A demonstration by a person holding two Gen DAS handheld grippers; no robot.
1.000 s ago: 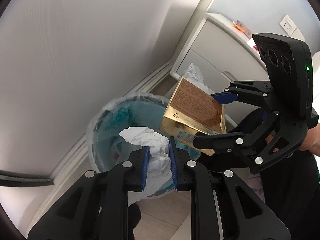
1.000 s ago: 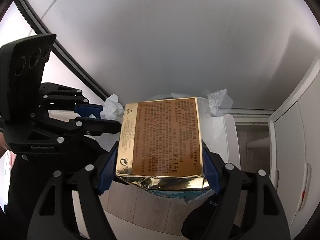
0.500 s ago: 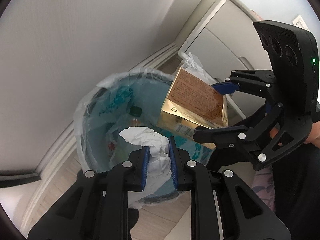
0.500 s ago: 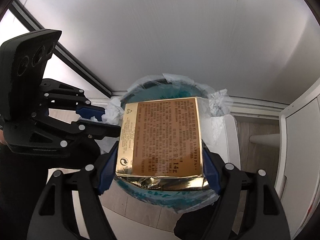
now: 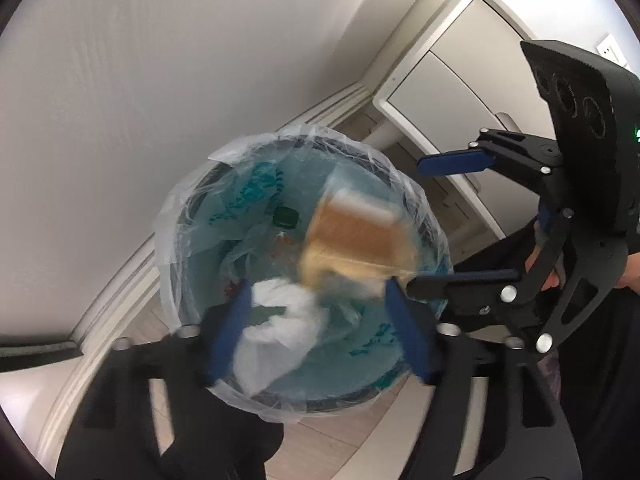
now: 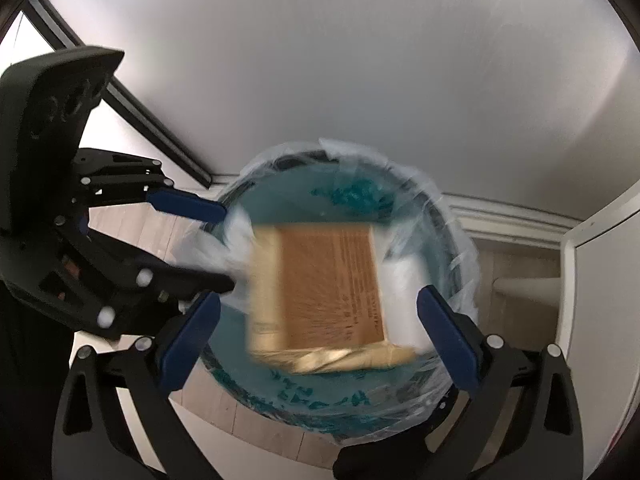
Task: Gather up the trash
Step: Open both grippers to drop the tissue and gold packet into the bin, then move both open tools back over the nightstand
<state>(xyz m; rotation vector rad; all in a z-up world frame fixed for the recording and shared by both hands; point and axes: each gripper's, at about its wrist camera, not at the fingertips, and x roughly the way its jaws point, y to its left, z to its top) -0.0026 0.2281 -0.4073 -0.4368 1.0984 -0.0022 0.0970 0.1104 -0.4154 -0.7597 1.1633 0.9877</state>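
Both grippers hang over the bin (image 5: 420, 216), pointing steeply down into its mouth, and both have just been opening. The left gripper (image 5: 316, 332) has its blue pads spread apart, with the wad (image 5: 280, 316) of white paper loose between them, touching neither pad that can be made out; it is smeared by motion blur, so its outline and any long axis cannot be told. The right gripper (image 6: 318, 338) stands wide, and the box (image 6: 328, 288) lies free in the gap, clear of both pads, over the bin's opening. In the right wrist view the box shows its broad brown printed face toward the camera, long axis running away from the gripper toward the bin's far rim, with a gold side along the left and a crumpled gold end nearest the camera. The print is blurred and unreadable. In the left wrist view the box (image 5: 356, 240) sits tilted, brown face up, beside the wad and above the bin's contents. The bin is lined with a thin bag (image 6: 352, 196) bearing teal print; its near rim is cut off by the grippers' fingers in both views. Inside, a dark bottle cap (image 5: 285, 216) and some clear plastic show faintly. Whether box or wad touches the liner cannot be told.
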